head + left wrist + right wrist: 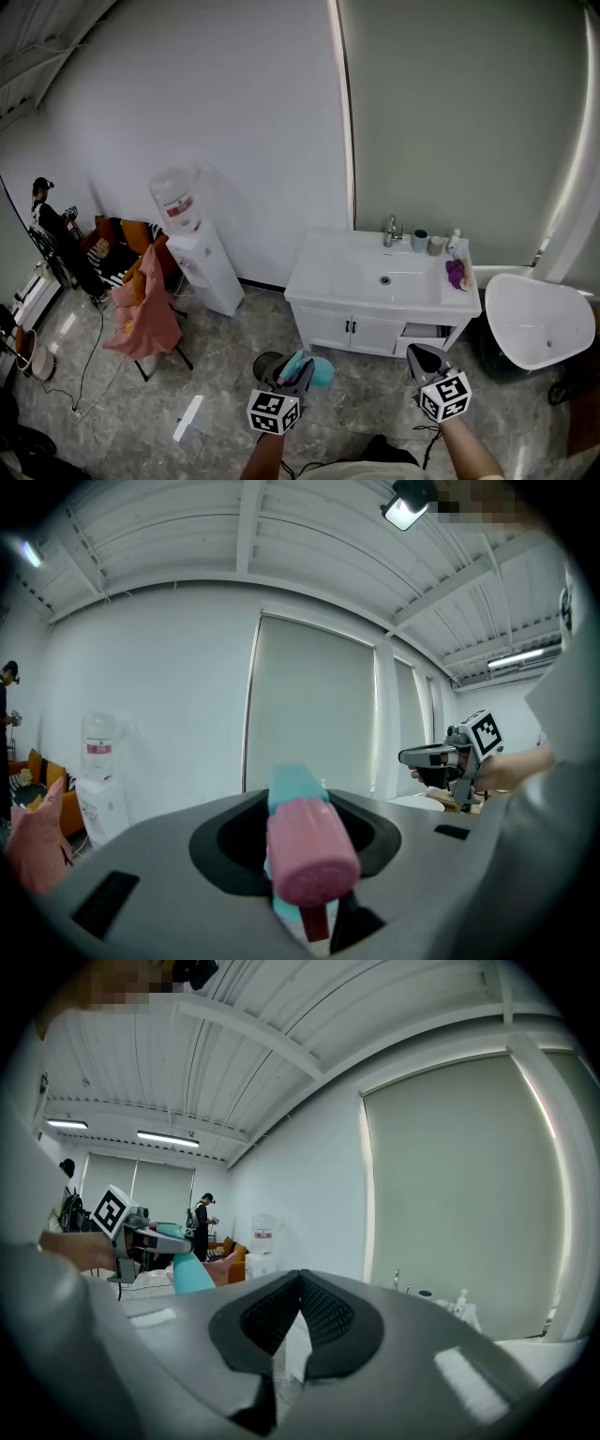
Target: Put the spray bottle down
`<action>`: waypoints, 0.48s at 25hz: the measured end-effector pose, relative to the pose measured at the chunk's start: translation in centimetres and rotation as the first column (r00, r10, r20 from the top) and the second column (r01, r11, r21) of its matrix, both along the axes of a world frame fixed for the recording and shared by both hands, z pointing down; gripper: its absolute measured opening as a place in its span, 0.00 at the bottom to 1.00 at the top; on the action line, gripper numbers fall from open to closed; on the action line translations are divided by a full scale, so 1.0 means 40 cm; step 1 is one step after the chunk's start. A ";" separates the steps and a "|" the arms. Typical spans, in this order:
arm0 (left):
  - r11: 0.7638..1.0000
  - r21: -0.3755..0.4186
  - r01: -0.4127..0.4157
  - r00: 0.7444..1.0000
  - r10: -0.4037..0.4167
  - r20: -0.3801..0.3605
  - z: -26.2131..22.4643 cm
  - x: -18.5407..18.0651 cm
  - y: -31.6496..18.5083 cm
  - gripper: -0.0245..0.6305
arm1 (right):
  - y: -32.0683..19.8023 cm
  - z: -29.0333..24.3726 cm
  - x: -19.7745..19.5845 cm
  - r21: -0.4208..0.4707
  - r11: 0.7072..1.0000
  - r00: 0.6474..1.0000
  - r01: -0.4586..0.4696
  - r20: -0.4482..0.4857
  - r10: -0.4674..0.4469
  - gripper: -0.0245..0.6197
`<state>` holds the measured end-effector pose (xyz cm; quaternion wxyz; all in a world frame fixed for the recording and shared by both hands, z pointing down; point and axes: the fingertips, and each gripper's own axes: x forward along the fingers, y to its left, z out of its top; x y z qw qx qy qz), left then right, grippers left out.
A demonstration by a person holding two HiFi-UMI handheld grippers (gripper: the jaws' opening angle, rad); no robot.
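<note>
A spray bottle with a teal body and a pink head lies between the jaws of my left gripper, which is shut on it. In the head view that gripper is held over the floor in front of the white sink cabinet, with the teal bottle poking out of it. To its right hangs my right gripper, apart from the bottle. Its jaws meet at the tips with nothing between them. The right gripper view shows the left gripper and the bottle far off at the left.
The basin top carries a tap, cups, a small bottle and a purple cloth. A white tub stands at the right. A water dispenser, a chair draped in pink and a person are at the left.
</note>
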<state>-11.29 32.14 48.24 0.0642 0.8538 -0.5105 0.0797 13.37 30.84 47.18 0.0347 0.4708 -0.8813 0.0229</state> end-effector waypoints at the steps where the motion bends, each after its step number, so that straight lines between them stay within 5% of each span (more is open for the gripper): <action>1: 1.000 -0.002 0.002 1.000 -0.002 0.001 0.001 -0.004 -0.010 0.26 | -0.011 0.002 -0.003 -0.004 1.000 1.000 0.002 -0.001 -0.002 0.05; 12: 0.999 -0.014 0.028 1.000 -0.028 0.009 0.025 0.015 -0.200 0.26 | -0.247 0.046 0.013 -0.029 0.999 0.999 0.041 0.011 -0.041 0.05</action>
